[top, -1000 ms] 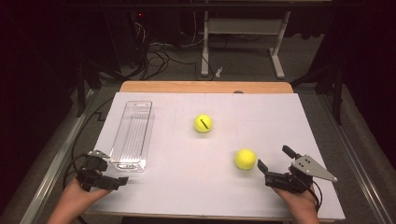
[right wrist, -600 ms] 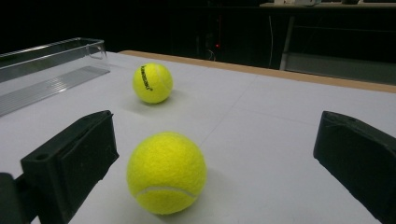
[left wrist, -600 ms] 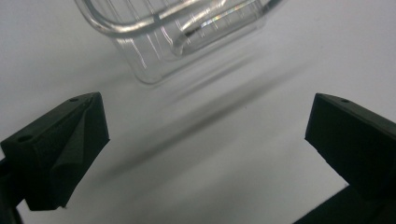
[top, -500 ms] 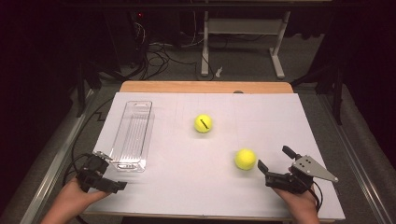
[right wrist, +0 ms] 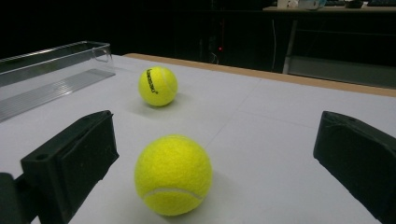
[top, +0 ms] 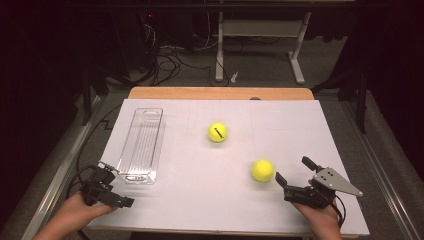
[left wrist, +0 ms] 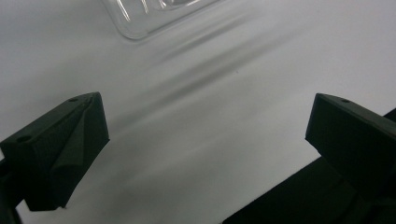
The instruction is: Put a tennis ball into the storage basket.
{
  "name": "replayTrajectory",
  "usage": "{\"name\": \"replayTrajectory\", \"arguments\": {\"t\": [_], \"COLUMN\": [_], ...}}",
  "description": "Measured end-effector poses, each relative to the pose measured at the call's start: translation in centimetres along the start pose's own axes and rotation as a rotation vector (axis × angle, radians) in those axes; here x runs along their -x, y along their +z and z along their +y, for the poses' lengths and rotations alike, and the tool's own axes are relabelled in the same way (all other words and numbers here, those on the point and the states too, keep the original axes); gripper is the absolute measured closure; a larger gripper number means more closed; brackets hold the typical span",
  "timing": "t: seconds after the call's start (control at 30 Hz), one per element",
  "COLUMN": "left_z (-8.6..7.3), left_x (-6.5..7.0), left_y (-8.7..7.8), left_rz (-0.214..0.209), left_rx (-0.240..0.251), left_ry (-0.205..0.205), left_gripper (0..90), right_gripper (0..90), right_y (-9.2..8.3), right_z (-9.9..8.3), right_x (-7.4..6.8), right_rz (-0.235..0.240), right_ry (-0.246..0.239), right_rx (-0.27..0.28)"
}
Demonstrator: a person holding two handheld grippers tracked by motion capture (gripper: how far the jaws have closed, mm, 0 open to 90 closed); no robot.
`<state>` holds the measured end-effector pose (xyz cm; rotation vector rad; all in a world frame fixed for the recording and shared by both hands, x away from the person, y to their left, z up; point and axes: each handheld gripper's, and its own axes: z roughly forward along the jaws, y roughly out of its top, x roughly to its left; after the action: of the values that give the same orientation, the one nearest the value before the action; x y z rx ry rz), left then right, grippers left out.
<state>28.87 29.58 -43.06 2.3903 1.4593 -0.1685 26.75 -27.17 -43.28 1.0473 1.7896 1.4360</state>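
Observation:
Two yellow tennis balls lie on the white table. The near ball [top: 262, 170] [right wrist: 173, 174] rests just ahead of my right gripper [top: 294, 174] [right wrist: 212, 158], whose jaws stand open on either side of it without touching. The far ball [top: 217, 132] [right wrist: 158, 86], with black lettering, sits mid-table. A clear plastic tray [top: 142, 144] [right wrist: 51, 70] lies lengthwise at the left and looks empty; its near corner [left wrist: 140, 18] shows in the left gripper view. My left gripper [top: 116, 184] [left wrist: 205, 140] is open with nothing between its jaws, low over the table's front left corner, just short of the tray.
The white sheet [top: 300, 130] covers a wooden table whose far edge [top: 220, 93] shows as a tan strip. Beyond it are a dark floor, cables and a desk frame [top: 260, 45]. A person's hands hold both grippers at the near edge.
The left gripper has shifted slightly toward the near table edge and turned a little. The right gripper and both balls have stayed in place.

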Motion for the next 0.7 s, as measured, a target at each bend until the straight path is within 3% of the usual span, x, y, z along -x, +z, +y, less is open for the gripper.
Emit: {"name": "replayTrajectory", "arguments": {"t": [0.4, 0.7], "left_z": [0.0, 0.3], "left_x": [0.6, 1.3], "left_y": [0.3, 0.5], "left_rz": [0.054, 0.039], "left_rx": [-0.098, -0.134], "left_ry": [0.015, 0.019], "left_gripper": [0.8, 0.7], "right_gripper": [0.1, 0.1], "right_y": [-0.1, 0.0], "right_z": [0.0, 0.0], "right_x": [-0.1, -0.1], "right_rz": [0.002, 0.003], "right_ry": [0.003, 0.002], "right_rx": [0.001, 0.0]}}
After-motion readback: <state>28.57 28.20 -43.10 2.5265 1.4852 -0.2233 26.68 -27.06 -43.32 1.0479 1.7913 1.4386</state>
